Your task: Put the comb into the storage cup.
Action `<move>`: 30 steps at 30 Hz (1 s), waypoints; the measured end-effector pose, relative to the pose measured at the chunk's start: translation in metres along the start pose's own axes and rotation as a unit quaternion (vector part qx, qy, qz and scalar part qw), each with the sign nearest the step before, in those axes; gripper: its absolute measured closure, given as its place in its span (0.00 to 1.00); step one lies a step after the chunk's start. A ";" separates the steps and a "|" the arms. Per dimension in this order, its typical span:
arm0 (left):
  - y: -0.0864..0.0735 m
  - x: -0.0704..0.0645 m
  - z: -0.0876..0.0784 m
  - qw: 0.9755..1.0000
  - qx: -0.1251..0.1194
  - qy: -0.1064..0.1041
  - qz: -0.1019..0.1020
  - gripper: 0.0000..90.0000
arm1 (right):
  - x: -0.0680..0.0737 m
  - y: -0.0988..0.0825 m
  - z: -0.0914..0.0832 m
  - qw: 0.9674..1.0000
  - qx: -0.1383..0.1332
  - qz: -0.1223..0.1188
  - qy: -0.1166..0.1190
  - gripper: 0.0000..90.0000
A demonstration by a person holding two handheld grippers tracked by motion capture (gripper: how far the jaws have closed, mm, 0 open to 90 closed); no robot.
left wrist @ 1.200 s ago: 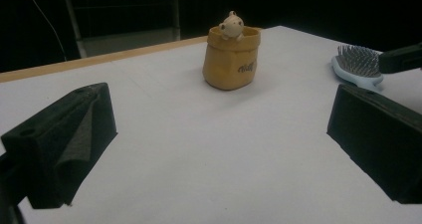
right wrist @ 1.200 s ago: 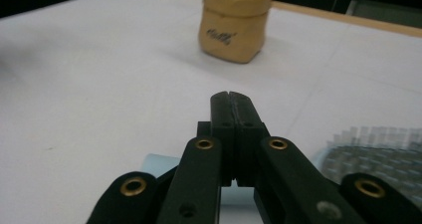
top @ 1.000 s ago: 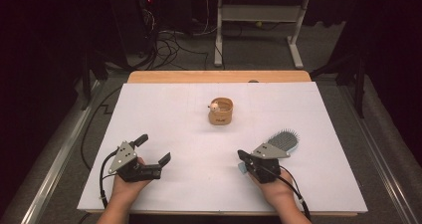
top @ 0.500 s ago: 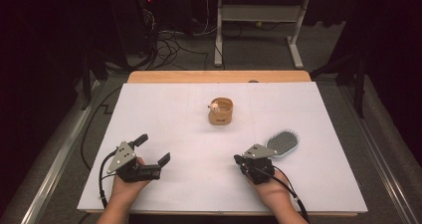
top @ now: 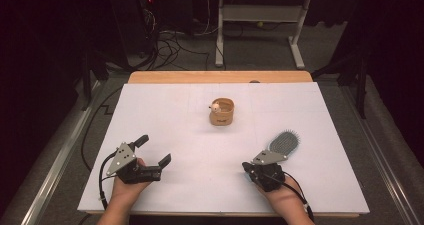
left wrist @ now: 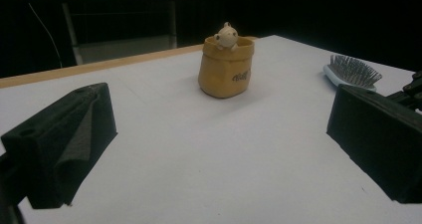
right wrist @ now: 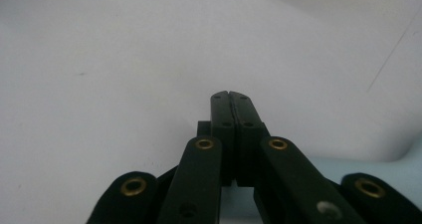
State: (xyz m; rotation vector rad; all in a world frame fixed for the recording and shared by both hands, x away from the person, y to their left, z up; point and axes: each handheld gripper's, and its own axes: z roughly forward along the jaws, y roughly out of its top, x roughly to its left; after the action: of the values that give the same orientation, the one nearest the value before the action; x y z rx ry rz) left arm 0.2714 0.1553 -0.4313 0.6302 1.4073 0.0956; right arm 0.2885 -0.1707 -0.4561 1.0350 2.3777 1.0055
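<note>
Near the front right corner of the white surface point(top: 165, 110) lies the hairbrush point(top: 283, 142), flat with its bristles up. Its long axis runs diagonally: the oval head points toward the far right, the handle back toward the front edge and under the right gripper point(top: 250, 167). The right hand point(top: 286, 195) comes in from the front edge, forearm angled slightly left, gripper low over the surface just beside the handle end of the brush. In the right gripper view its jaws are pressed together with nothing between them, tips aimed down at bare surface; the pale blue handle point(right wrist: 323, 169) shows just beneath the linkage, and contact cannot be told. The left gripper point(top: 152, 150) sits near the front left corner, held in the left hand point(top: 125, 187), pointing toward the far right. Its jaws stand wide apart and hold nothing. In the left gripper view the tan sack-shaped cup point(left wrist: 225, 67) stands upright between the jaw tips, farther off around the middle of the surface, a small figure point(left wrist: 226, 35) peeking over its rim.
</note>
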 end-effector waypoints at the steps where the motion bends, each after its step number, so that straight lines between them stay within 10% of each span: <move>1: 0.000 0.000 0.000 1.000 0.000 0.000 0.000 0.00 | -0.001 -0.001 -0.002 1.000 -0.001 -0.002 0.002 1.00; 30: 0.000 0.002 0.002 1.000 0.001 0.004 -0.005 0.00 | -0.033 -0.039 -0.053 1.000 -0.006 0.023 -0.001 1.00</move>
State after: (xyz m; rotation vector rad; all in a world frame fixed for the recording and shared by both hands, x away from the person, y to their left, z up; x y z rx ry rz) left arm 0.2735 0.1555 -0.4326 0.6240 1.4175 0.0889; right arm 0.2618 -0.2384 -0.4465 1.0894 2.3546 1.0320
